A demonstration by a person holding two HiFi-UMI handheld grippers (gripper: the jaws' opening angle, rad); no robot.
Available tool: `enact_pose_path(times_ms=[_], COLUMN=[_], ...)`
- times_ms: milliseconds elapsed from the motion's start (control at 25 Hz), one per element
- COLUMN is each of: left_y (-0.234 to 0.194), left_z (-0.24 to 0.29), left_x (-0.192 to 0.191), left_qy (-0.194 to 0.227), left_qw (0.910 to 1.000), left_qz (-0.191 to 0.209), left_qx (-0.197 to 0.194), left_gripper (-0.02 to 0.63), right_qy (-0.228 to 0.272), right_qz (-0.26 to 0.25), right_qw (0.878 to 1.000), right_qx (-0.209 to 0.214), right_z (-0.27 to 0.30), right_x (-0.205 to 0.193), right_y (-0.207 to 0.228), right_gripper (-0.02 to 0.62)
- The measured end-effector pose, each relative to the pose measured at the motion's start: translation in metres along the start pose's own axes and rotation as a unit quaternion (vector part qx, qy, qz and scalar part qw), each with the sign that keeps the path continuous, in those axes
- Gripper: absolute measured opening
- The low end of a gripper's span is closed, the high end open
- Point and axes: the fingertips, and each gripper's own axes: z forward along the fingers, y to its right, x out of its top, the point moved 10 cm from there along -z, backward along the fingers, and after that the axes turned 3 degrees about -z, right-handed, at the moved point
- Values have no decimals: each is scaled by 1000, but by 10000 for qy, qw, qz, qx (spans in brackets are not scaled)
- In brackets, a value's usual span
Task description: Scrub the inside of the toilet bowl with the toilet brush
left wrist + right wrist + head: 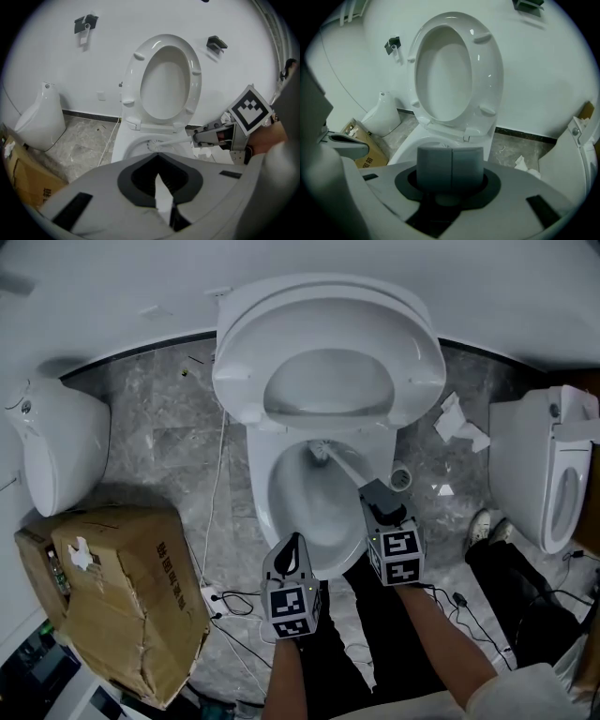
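Note:
The white toilet bowl [259,486] stands with seat and lid [328,352] raised. A white toilet brush [321,452] has its head inside the bowl near the back wall, and its handle slants down-right into my right gripper [376,495]. That gripper is shut on the handle. In the left gripper view the brush [157,146] and the right gripper [200,137] show over the bowl. In the right gripper view the grey pads [433,168] meet and hide the handle. My left gripper [296,546] hangs over the bowl's front rim, shut on nothing.
A urinal [62,452] and a torn cardboard box [122,596] are at the left. A second toilet [553,465] stands at the right, with crumpled paper [461,422] and a brush holder [401,478] between. Cables [225,598] lie on the floor.

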Motion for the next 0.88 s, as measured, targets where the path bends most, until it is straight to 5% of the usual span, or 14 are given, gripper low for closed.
enact_pose_path(times_ms=[880], left_y=[-15], left_z=[-27], left_x=[4], left_qy=[13], left_qw=[9928], left_qz=[808], left_qx=[-885], left_gripper=[28], right_qy=[-224], right_qz=[1309], right_qw=[9838], right_qx=[-1201], right_z=[-59], right_x=[-75], right_y=[-3], right_gripper=[172])
